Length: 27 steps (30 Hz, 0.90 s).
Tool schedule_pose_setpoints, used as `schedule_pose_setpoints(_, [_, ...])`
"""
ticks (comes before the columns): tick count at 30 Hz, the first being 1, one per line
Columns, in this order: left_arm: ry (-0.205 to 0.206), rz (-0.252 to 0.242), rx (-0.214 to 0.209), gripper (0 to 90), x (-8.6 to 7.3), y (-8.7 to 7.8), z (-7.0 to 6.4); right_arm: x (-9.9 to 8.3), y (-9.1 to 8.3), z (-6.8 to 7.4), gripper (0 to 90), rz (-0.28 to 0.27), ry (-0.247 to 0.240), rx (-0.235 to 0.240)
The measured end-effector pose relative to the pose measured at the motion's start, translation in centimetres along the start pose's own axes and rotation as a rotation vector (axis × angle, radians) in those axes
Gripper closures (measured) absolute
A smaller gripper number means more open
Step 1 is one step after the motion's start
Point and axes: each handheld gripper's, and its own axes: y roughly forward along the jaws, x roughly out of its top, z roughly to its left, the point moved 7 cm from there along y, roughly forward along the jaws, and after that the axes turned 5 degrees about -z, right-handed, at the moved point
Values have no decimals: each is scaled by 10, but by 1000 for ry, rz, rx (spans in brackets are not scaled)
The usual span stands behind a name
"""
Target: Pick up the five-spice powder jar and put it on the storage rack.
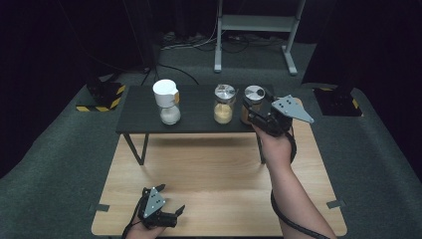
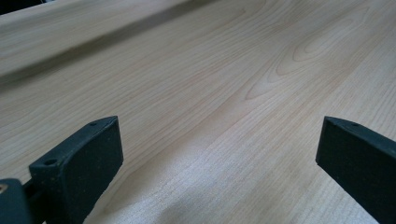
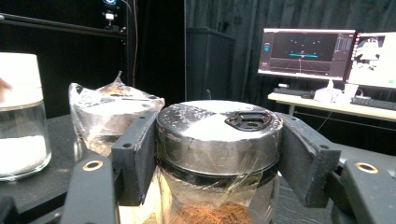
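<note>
Three jars stand in a row on a low black stand. The rightmost jar has a silver lid and brown powder inside. My right gripper is shut on it, and in the right gripper view the gripper has a jaw pressed to each side of the jar's lid. The middle jar holds yellowish powder and stands just to its left. My left gripper rests near the front edge of the wooden table, open with nothing between its jaws.
A white-lidded jar with white powder stands at the left of the stand. The stand sits at the back of the wooden table. A metal frame stands on the carpet beyond. Monitors glow in the background of the right gripper view.
</note>
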Motion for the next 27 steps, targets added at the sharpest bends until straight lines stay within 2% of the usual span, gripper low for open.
schedule_pose_setpoints(27, [-1, 0, -1, 9, 0, 0, 0, -6, 5, -6, 340, 10, 21, -13])
